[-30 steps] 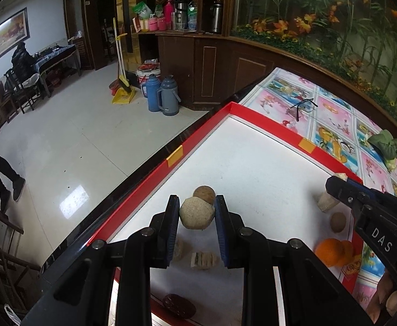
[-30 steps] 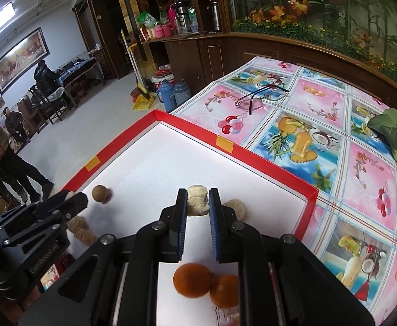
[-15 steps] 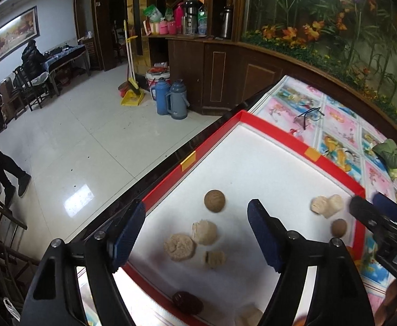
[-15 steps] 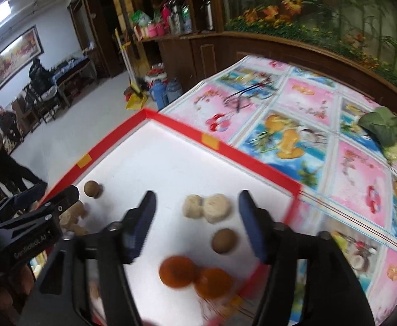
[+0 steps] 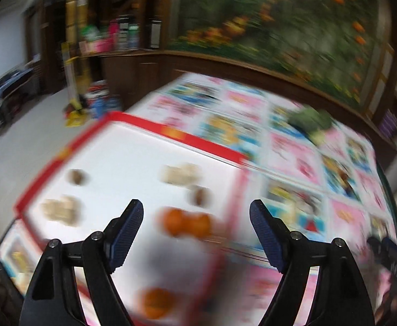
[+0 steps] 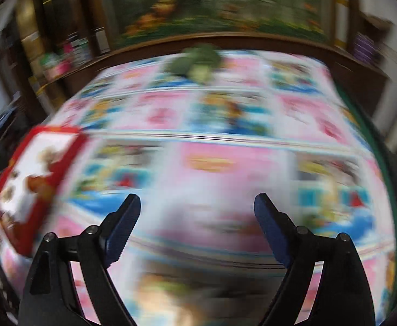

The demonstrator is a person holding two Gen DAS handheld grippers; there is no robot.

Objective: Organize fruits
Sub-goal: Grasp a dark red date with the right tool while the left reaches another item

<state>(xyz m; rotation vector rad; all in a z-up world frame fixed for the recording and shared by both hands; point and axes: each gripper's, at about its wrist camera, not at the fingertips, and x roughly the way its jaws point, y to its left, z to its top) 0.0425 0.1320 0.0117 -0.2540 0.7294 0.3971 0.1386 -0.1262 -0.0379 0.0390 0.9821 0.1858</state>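
Both views are motion-blurred. In the left wrist view a white tray with a red rim (image 5: 203,141) holds a brown round fruit (image 5: 76,177), beige lumps (image 5: 60,210), a beige pair (image 5: 182,174), a small brown fruit (image 5: 199,195) and two oranges (image 5: 184,221). Another orange (image 5: 155,303) lies near the bottom edge. My left gripper (image 5: 196,205) hangs above the tray's right part, its jaws opening wide and gripping nothing. My right gripper (image 6: 197,198) is over the patterned tablecloth, to the right of the tray (image 6: 54,129). Its jaws are opening too, with nothing between them.
A pink and blue picture tablecloth (image 6: 212,163) covers the table to the right of the tray. A green leafy bundle (image 6: 198,62) lies near the far edge, before a wooden ledge with plants. A beige-brown blur (image 6: 171,285) shows at the bottom of the right wrist view.
Both grippers let go of the beige lumps they held and opened wide. Both then swung right; the right one has left the tray for the tablecloth.
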